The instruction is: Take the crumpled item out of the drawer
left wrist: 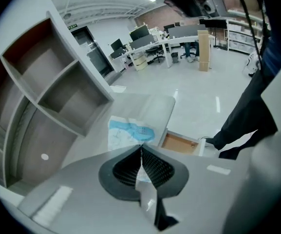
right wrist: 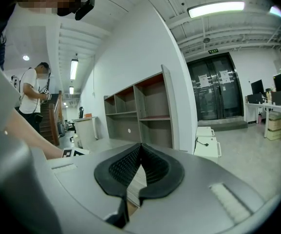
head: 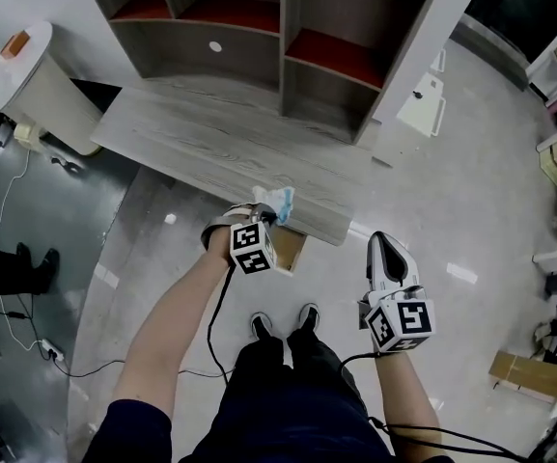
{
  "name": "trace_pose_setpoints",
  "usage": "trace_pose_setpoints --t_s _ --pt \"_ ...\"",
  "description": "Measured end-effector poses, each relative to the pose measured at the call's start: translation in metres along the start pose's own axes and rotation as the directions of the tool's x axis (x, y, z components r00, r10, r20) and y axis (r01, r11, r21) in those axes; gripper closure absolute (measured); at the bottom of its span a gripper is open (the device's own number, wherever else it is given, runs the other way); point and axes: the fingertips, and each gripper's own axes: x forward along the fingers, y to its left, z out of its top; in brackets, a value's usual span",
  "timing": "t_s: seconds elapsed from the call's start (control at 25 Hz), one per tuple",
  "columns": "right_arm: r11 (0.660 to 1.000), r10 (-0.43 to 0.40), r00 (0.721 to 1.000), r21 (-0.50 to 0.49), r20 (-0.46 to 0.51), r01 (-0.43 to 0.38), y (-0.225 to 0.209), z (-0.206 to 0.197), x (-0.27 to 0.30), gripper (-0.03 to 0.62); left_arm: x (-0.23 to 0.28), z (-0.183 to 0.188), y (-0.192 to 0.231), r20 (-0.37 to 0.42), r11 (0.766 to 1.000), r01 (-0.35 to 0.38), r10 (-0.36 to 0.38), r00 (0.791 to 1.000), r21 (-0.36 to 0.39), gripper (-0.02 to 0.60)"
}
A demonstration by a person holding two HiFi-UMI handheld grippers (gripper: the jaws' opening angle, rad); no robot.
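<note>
Left gripper (head: 262, 215) (left wrist: 141, 147): the ribbed pads meet at their tips, and they appear to pinch the near edge of the crumpled white-and-blue wrapper (head: 281, 201) (left wrist: 128, 132), though the contact itself lies behind the jaw tips. The wrapper is out of the drawer and lies at 1 o'clock from this gripper, on the grey wood-grain desk top (head: 210, 143) (left wrist: 150, 111) close to its front edge. The open drawer with a brown wooden interior (head: 288, 249) (left wrist: 179, 143) projects at 5 o'clock, just beneath that edge.

Right gripper (head: 382, 241) (right wrist: 140, 147): jaws closed on nothing, held over the floor at 4 o'clock, well apart from the desk.

Hazard: the wrapper looks light and sits near the edge. On release it may cling to a pad and be dragged off, dropping back into the drawer or onto the floor.
</note>
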Motion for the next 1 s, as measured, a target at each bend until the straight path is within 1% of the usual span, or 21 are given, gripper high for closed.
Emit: trace_pose_setpoints --t_s 0.08,0.2,0.28,0.36,0.44,0.72,0.84,1.0 --pt "1.0 -0.007 1.0 -0.003 0.001 0.007 -0.003 0.003 -0.002 0.588 0.009 0.004 0.018 -0.012 1.0 -0.029 0.029 0.999 0.0 0.571" --pt "1.0 -0.024 1.0 -0.007 -0.001 0.024 -0.01 0.004 -0.005 0.588 0.023 0.008 0.041 -0.036 0.999 -0.052 0.052 0.998 -0.007 0.571" --pt "0.999 -0.041 0.999 -0.005 -0.004 0.041 -0.019 0.004 -0.007 0.588 0.033 0.01 0.052 -0.056 0.998 -0.06 0.061 0.997 0.021 0.571" --pt "0.998 -0.058 0.998 -0.003 -0.012 0.058 -0.027 0.001 -0.009 0.588 0.046 0.013 0.058 -0.076 0.996 -0.056 0.062 0.995 0.072 0.571" --pt "0.997 -0.073 0.997 0.0 -0.024 0.073 -0.035 -0.003 -0.012 0.588 0.059 0.016 0.061 -0.094 0.993 -0.043 0.053 0.994 0.106 0.571" --pt "0.991 -0.13 0.99 0.024 -0.062 0.132 -0.065 -0.02 -0.012 0.588 0.099 0.018 0.073 -0.129 0.989 -0.016 0.035 0.991 0.148 0.571" --pt "0.989 -0.139 0.988 0.033 -0.072 0.142 -0.07 -0.024 -0.007 0.588 0.111 0.015 0.075 -0.141 0.989 -0.005 0.026 0.99 0.15 0.569" --pt "0.99 -0.131 0.988 0.039 -0.084 0.134 -0.069 -0.027 0.002 0.588 0.118 0.009 0.078 -0.129 0.992 -0.026 0.041 0.991 0.12 0.567"
